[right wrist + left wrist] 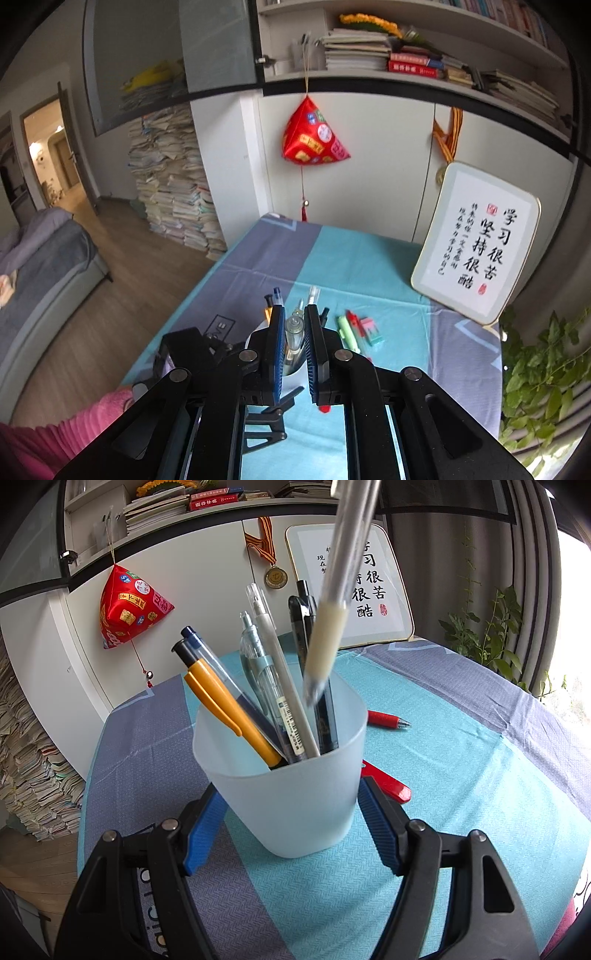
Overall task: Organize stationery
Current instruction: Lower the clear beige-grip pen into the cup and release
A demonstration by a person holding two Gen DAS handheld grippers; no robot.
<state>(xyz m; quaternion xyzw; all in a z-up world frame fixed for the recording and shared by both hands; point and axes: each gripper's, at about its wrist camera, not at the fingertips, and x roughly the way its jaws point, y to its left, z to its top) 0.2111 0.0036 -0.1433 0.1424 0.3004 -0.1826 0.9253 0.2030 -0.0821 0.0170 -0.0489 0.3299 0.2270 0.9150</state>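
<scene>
Clear pen [334, 602], cream grip, tip down just above the frosted cup's [284, 794] mouth, pinched between the closed pads of the right hand-held gripper [295, 347]. Best done by keeping it near upright, aiming for the gap at the cup's right side and letting go only once the tip is well inside. Cup mid-desk [461, 794], clamped at both sides by the left hand-held gripper [288, 827]. Inside: about 6 pens, 1 orange [229, 712]. Outside, near the far right corner: a red pen [388, 720].
</scene>
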